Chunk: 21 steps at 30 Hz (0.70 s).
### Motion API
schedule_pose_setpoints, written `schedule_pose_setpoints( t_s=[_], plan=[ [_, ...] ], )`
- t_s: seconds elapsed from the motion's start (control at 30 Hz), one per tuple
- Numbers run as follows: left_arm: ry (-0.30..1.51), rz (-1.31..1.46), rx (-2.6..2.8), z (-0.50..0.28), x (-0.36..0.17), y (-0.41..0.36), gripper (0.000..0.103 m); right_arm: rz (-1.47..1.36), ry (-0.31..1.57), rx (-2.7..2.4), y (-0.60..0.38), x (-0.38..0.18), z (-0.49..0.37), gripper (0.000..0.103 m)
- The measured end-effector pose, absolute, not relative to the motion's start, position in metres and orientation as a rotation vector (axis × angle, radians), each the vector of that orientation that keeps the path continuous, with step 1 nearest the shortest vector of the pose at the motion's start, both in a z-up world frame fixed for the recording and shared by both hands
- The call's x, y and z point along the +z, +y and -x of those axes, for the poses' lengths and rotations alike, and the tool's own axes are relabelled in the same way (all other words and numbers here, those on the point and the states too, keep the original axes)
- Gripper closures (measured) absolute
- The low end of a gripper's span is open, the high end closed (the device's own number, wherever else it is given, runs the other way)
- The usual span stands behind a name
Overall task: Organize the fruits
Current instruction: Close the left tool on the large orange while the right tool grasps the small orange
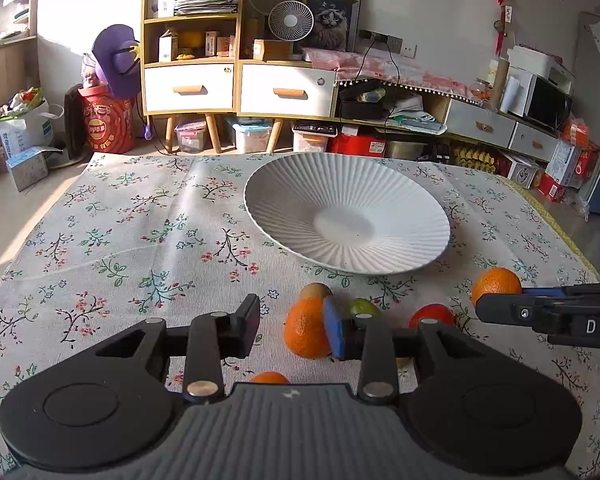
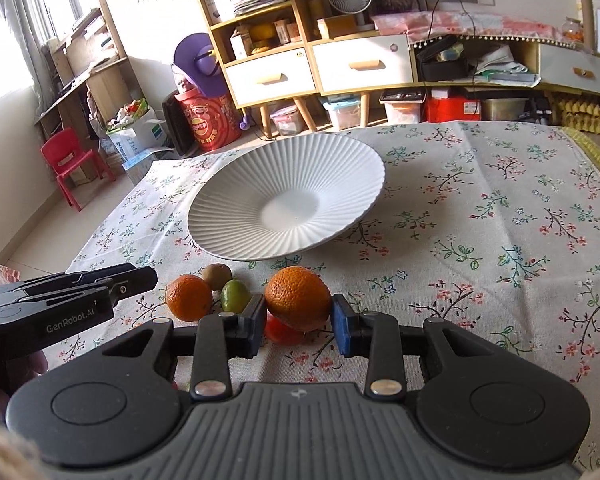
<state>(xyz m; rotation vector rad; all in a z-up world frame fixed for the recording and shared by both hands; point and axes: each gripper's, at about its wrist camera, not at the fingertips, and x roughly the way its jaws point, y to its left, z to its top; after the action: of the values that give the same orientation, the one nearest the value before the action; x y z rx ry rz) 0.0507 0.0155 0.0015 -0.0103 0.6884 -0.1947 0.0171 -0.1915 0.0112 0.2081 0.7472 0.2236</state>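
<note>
Currently, by view:
Left wrist view, tongs: the left tongs are spread, nothing pinched; an orange lies just ahead, touching the blue pad of the right-hand finger, off-centre in the gap.
Left wrist view, plate: the white ribbed plate is seen bare on the floral table, beyond the fruit and slightly to the right.
Left wrist view, count: three oranges and a sliver of a fourth below the tongs, one kiwi, one green fruit, one red fruit.
Right wrist view, tongs: the right tongs bracket the second orange, both pads at its sides; whether it is firmly pinched cannot be told, but it looks raised above the red fruit.
Right wrist view, key relation: the plate is straight ahead of this orange; the right hand is judged better placed for a drop.
Right wrist view, count: two oranges, one kiwi, one green fruit, one red fruit.
</note>
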Motion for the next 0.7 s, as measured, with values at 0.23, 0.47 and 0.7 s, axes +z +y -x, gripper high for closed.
schedule_pose_setpoints(
  t_s=[0.23,0.47,0.7],
  plan=[
    [0.722,0.037,-0.208,-0.059,-0.015,0.01,0.05,-0.196,0.754,0.228,-0.191,0.009,-0.016,0.071],
    [0.75,0.037,-0.23,-0.062,-0.022,-0.001,0.058,-0.195,0.769,0.227,-0.191,0.006,-0.016,0.071],
    [0.749,0.046,-0.231,-0.06,-0.018,-0.003,0.065,-0.186,0.775,0.227,-0.191,0.004,-0.016,0.071]
  ],
)
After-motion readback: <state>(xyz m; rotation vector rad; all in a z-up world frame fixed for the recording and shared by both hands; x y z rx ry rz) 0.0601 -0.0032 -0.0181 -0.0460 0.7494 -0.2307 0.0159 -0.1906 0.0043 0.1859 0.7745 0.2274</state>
